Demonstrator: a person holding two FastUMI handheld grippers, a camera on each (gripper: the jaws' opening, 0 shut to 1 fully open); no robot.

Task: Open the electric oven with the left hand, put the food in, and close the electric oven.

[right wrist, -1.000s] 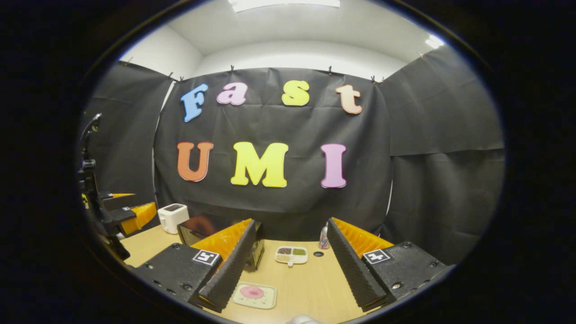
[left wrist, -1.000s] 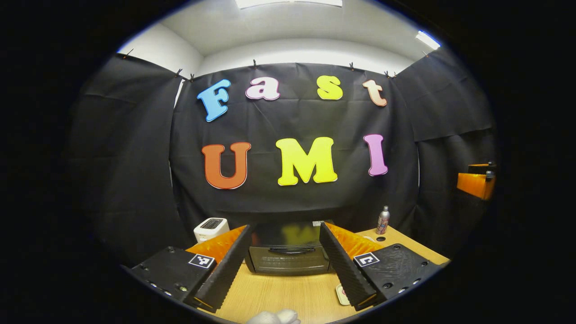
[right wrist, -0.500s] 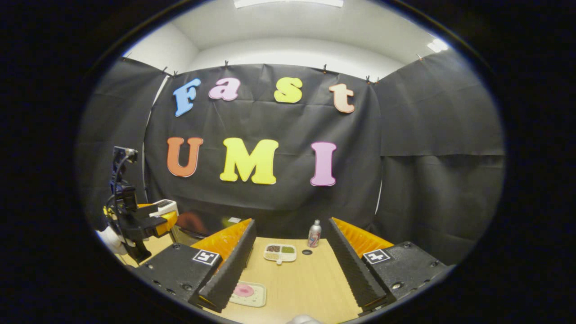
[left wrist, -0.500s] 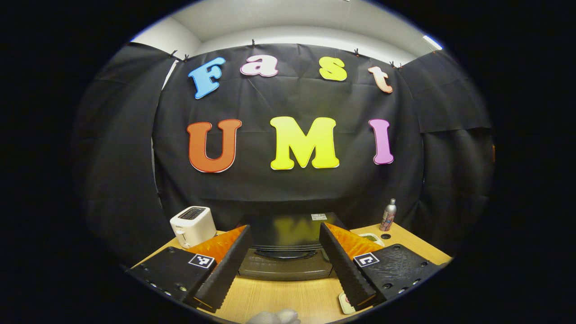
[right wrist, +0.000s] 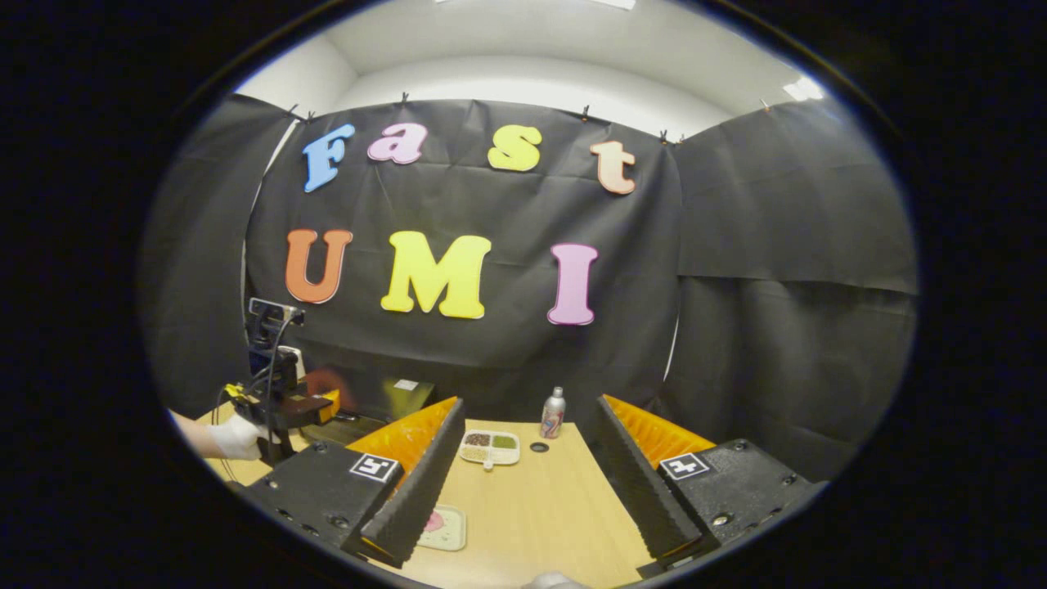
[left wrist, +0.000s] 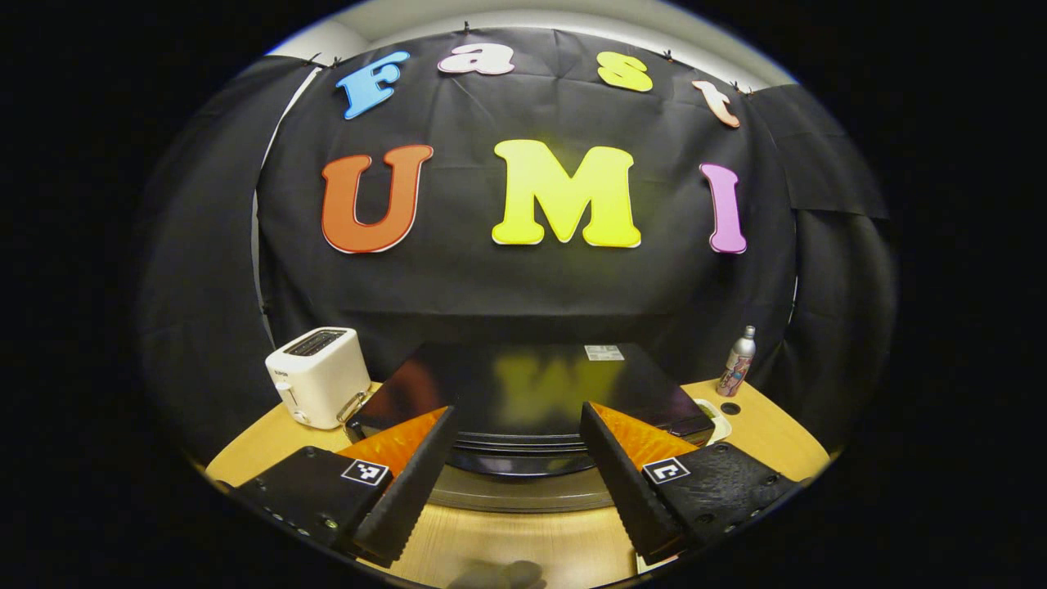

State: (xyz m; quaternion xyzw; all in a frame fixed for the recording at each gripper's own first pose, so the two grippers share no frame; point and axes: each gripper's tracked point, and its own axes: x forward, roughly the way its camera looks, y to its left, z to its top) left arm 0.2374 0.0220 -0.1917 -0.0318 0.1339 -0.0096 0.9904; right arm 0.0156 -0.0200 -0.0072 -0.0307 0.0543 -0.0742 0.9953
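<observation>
Oven (left wrist: 523, 393) at 12 o'clock, just beyond left gripper (left wrist: 517, 458); jaws apart, empty. Door looks unopened, so every step remains, I judge. Right gripper (right wrist: 523, 466) open, empty. Food tray (right wrist: 489, 447) at its 12 o'clock. Count: one oven, one toaster (left wrist: 317, 376), one bottle (left wrist: 738, 371), one pink plate (right wrist: 442, 526).

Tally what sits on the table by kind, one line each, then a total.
Oven: 1
Toaster: 1
Bottle: 1
Compartment dish of food: 1
Tray with a pink item: 1
Total: 5
</observation>
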